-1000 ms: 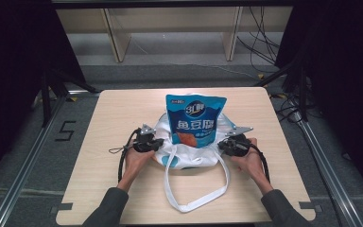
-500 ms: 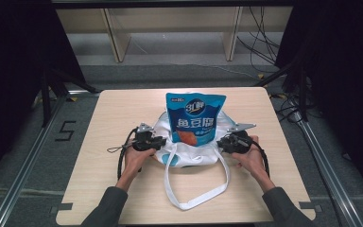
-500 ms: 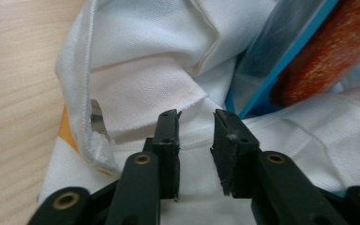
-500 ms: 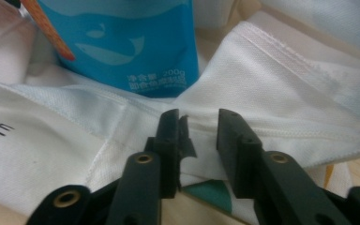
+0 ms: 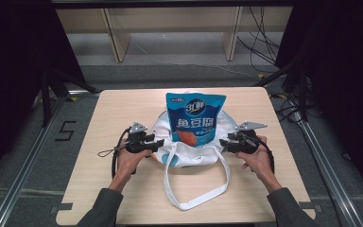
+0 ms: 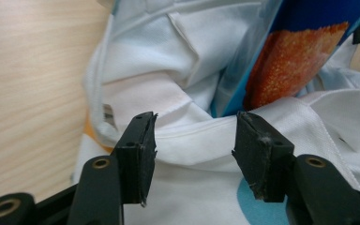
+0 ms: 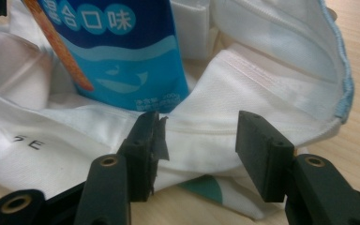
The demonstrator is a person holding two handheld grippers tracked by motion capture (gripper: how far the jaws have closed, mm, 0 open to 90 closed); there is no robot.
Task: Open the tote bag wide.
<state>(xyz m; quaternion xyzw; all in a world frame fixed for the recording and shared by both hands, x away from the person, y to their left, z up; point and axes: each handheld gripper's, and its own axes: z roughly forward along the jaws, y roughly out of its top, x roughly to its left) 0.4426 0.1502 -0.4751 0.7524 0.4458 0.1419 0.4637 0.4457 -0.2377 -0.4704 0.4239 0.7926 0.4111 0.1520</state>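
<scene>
From above, my left gripper and right gripper flank a white tote bag holding a blue snack pouch mid-worktop. Left gripper view: jaws spread before the bag's rim. Right gripper view: jaws spread likewise.

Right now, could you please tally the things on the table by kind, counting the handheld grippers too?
Snack pouches: 1, the blue pouch standing in the bag.
Bags: 1, the white tote bag with its looped handles.
Grippers: 2, the left gripper and the right gripper, each open at the bag's rim.
Total: 4.
</scene>
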